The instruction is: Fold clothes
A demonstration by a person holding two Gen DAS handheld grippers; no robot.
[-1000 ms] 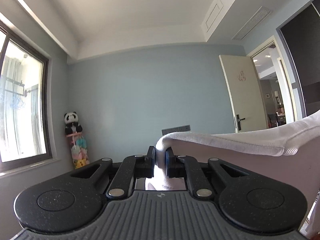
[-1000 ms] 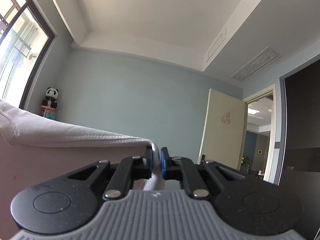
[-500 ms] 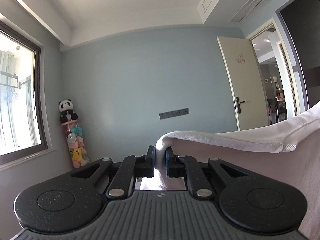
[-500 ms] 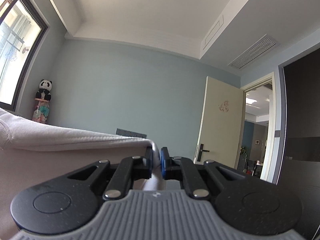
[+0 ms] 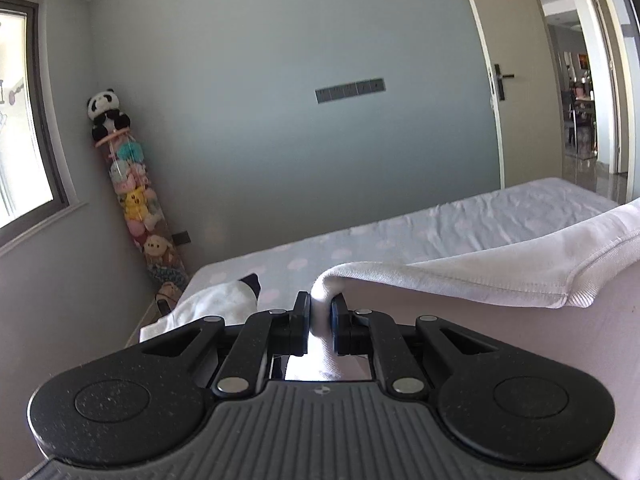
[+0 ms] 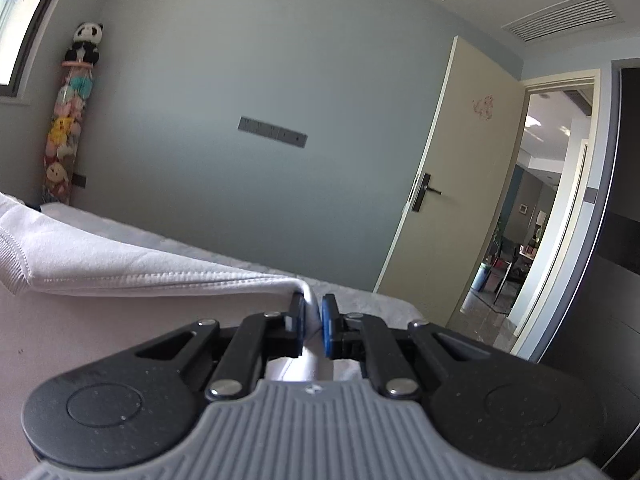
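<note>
White garment held taut in the air between two grippers, above the bed.

Left wrist: left gripper (image 5: pixel 320 316) pinches the white garment (image 5: pixel 480 268) at its hemmed top edge, over the bed (image 5: pixel 440 228); soft, light, limp. Right wrist: right gripper (image 6: pixel 310 320) clamps the opposite end of the edge; hold by the stitched hem.

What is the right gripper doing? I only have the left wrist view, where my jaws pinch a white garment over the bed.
Observer: The right gripper is shut on the white garment's other end.
Operator: Is the hem between them slack?
Observer: On its side the hem runs nearly straight from the jaws.
Operator: What lies beyond it?
Observer: An open door, then a lit room with a chair.
</note>
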